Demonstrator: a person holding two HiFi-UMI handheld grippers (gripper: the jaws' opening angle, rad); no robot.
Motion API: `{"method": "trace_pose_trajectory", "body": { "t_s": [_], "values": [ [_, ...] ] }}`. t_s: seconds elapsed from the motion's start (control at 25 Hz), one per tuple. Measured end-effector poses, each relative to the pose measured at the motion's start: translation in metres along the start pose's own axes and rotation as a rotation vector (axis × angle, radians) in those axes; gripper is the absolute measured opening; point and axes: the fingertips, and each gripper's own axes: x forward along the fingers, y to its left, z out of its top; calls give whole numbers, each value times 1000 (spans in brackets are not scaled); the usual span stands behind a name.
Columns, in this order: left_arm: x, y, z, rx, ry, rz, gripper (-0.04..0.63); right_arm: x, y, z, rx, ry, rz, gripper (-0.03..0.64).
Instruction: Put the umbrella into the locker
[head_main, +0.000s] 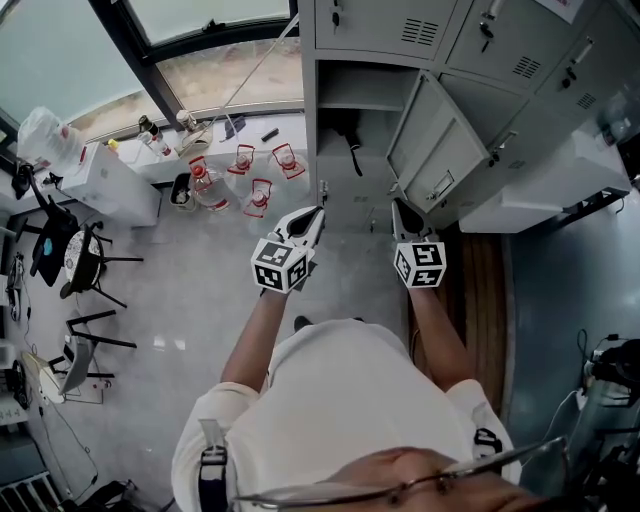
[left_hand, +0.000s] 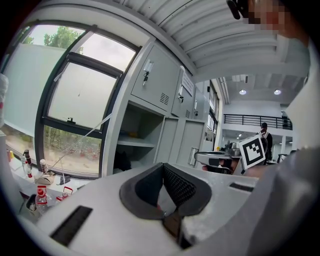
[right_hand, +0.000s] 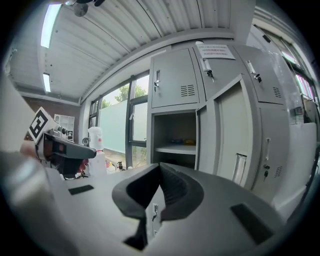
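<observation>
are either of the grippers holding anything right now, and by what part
Nothing is held: the left gripper and the right gripper both have their jaws shut together with nothing between them.

Window (head_main: 200, 40): large, dark-framed, daylit. Below window: white cabinet (head_main: 120, 185). Floor (head_main: 190, 300) before window: pale, glossy. Black chairs (head_main: 85, 265) off window's left end. Ribbed ceiling (right_hand: 125, 45), strip light (right_hand: 50, 20).
</observation>
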Motion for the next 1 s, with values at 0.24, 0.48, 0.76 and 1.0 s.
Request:
{"method": "trace_pose_trajectory", "body": {
  "t_s": [0.24,0.48,0.76,1.0],
  "values": [
    [2,-1,-3,-16,-4,11,5,-3,2,3,8,-15,19,6],
    [6,-4,-4,-26,-6,13,5,-3,8,5,3,-14,49,6],
    [8,-5,-4,-28,-2,12,5,-2,6,5,13,-13,48,6],
    [10,-6,-4,-30,-4,12,5,-1,8,7,-1,-14,56,6]
  ]
}}
